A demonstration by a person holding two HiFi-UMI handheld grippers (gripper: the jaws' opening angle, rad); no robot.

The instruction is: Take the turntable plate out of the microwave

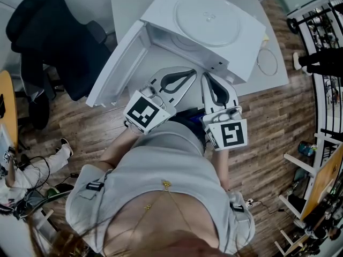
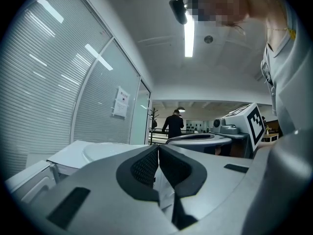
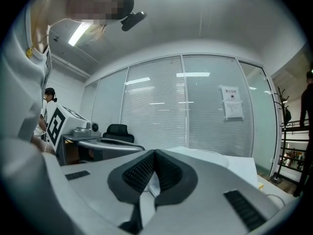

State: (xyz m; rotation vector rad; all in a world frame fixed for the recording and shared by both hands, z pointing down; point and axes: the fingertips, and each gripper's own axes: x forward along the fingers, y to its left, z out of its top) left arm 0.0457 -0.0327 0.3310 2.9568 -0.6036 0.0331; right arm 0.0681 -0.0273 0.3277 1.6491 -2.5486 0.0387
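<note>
The white microwave [image 1: 214,47] stands on a white table with its door [image 1: 115,68] swung open to the left. A round clear turntable plate [image 1: 206,16] lies flat on top of the microwave; the left gripper view shows the plate [image 2: 100,151] as a pale disc. My left gripper [image 1: 192,72] and right gripper [image 1: 206,76] are side by side just in front of the open cavity [image 1: 174,39], close to my body. Both are shut with nothing between the jaws, as the left gripper [image 2: 158,148] and right gripper [image 3: 155,153] show in their own views.
A black office chair [image 1: 53,31] stands left of the table. A thin ring [image 1: 267,62] lies on the table's right part. A seated person [image 1: 27,170] is at the far left on the wooden floor. Racks [image 1: 321,31] line the right side. A person [image 2: 173,124] stands far off.
</note>
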